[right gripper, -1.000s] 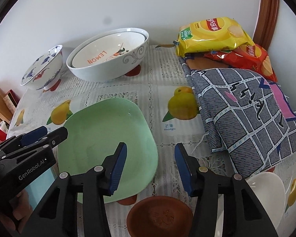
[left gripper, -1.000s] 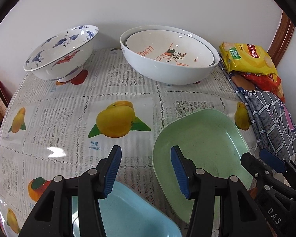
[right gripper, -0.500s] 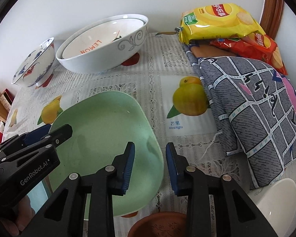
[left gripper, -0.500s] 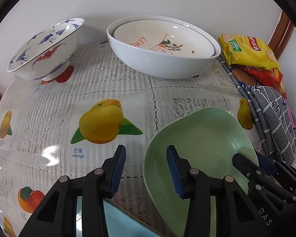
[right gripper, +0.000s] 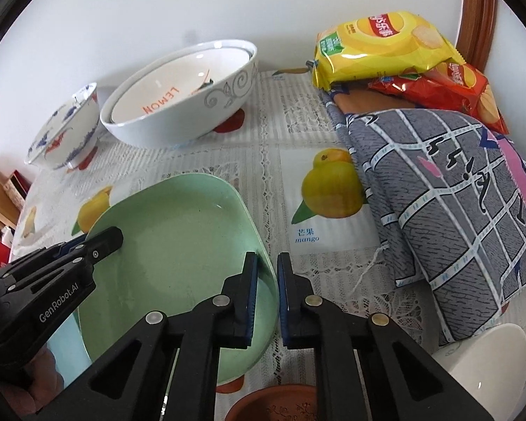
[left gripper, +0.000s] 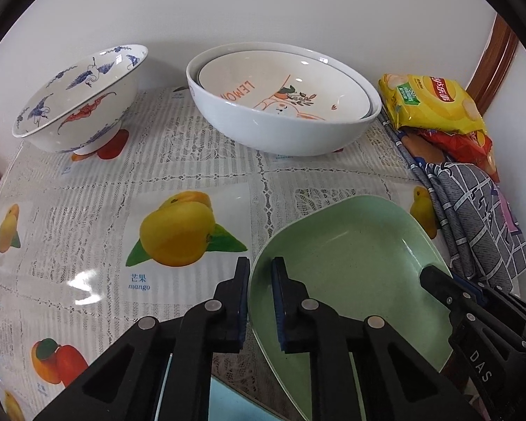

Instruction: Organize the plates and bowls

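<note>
Left wrist view: the green plate (left gripper: 354,263) is being pinched at its left rim by the left gripper (left gripper: 261,301), the fingers narrowed onto the edge, one pad outside and one inside; the right gripper (left gripper: 438,280) is being seen at the plate's right rim, its fingers drawn close there; beyond the plate, near the wall, a lemon bowl (left gripper: 284,87) is sitting nested inside a white bowl (left gripper: 280,133); left of that pair a crane bowl (left gripper: 77,101) is standing alone; just under the plate's near edge a corner of a blue plate (left gripper: 228,403) is showing.

Right wrist view: the plate (right gripper: 179,245) is being gripped at its right rim by the right gripper (right gripper: 264,294), fingers narrow on the edge; the left gripper (right gripper: 105,242) is being held on the far left rim; a brown dish (right gripper: 273,403) and a pale bowl (right gripper: 487,361) are lying near and right of the plate; chip bags (right gripper: 385,49) and a cloth (right gripper: 456,193) are lying further right.

Progress is being judged as partial: two bowls are nested already; the green plate is likely being taken up for stacking, perhaps onto the blue one; the crane bowl, dish and pale bowl are left unsorted.
</note>
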Motion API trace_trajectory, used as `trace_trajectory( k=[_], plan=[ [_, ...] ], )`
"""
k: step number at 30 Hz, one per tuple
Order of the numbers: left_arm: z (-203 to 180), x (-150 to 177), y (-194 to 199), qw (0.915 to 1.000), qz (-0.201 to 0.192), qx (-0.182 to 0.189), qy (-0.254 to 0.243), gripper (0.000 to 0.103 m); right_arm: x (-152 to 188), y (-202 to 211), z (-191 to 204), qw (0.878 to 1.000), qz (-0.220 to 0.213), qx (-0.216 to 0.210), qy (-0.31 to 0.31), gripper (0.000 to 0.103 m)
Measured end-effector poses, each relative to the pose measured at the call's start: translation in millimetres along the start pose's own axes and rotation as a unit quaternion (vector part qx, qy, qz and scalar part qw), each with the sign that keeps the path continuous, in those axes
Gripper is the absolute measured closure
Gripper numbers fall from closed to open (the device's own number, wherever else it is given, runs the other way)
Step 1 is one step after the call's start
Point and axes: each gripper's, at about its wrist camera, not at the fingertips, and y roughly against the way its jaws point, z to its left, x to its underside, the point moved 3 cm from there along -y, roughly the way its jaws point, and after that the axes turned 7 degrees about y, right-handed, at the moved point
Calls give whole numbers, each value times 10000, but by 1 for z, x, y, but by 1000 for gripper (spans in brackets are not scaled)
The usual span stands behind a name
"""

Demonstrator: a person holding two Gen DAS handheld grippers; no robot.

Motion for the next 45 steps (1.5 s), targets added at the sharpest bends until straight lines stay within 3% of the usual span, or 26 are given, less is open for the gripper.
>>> trace_trajectory(
  k=[9,29,45],
  plan=[
    [-4,0,50,9993,-337,123,-49,90,0,47,4,9992,-390,22,14,92],
    [-7,47,166,9948,-942,368,-104,90,41,176,15,9943,-1052,36,-151,93],
    [-2,69,211,9916,-1216,428,-129,90,67,220,26,9908,-1334,57,-215,93]
  ],
)
